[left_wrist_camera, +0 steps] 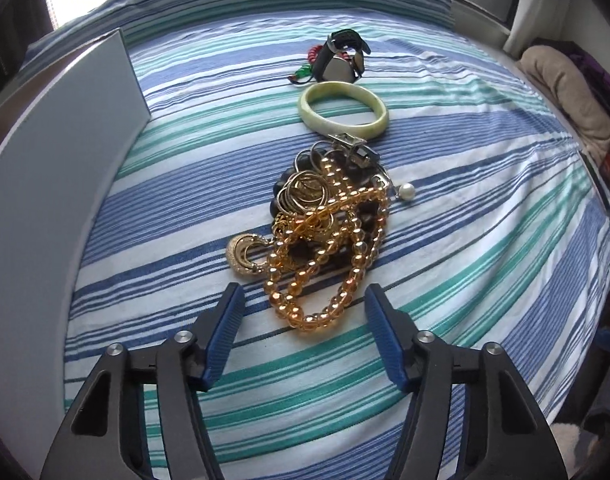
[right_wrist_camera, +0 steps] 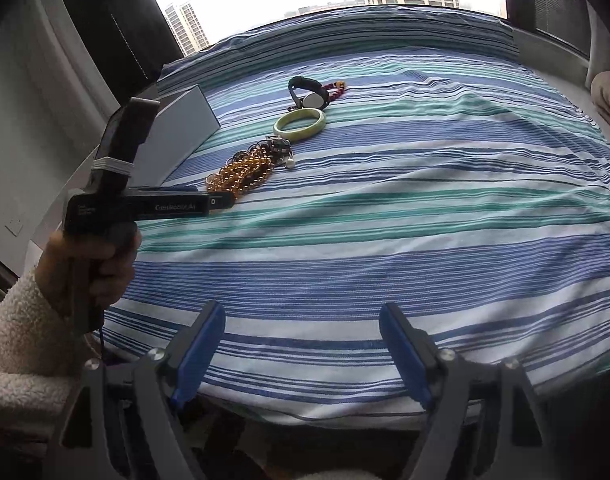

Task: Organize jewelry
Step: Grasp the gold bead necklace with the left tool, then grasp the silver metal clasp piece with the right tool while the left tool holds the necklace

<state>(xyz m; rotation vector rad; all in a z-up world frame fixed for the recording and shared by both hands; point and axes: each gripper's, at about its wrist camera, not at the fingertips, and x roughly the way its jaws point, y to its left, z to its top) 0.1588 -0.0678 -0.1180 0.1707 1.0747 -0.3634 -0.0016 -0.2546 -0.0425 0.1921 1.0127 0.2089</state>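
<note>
Where the jewelry lies in a loose line down the middle of the striped bedspread (left_wrist_camera: 465, 208), the nearest item is a tangled heap: an amber bead strand (left_wrist_camera: 325, 264) looped over dark beads (left_wrist_camera: 301, 248) and thin gold rings (left_wrist_camera: 305, 194), with a gold crescent pendant (left_wrist_camera: 245, 256) at its left edge and a single pearl (left_wrist_camera: 407, 191) at its right. Just beyond the heap, a silver clasp (left_wrist_camera: 351, 142) touches the rim of a pale green jade bangle (left_wrist_camera: 343, 110) lying flat. Beyond the bangle stands a wristwatch (left_wrist_camera: 343, 58) with a dark strap, beside a red bead bracelet (right_wrist_camera: 337, 88). A white box (left_wrist_camera: 65, 168) lies on the bed to the left of the row. The left claw (left_wrist_camera: 303, 308) hovers just short of the amber loop, jaws wide and holding nothing; in the right wrist view its body (right_wrist_camera: 145, 204) is gripped by a hand (right_wrist_camera: 93, 264) in a fleecy sleeve. The right claw (right_wrist_camera: 303, 324) is well apart from the jewelry, over the near edge of the bed, jaws wide and holding nothing.
</note>
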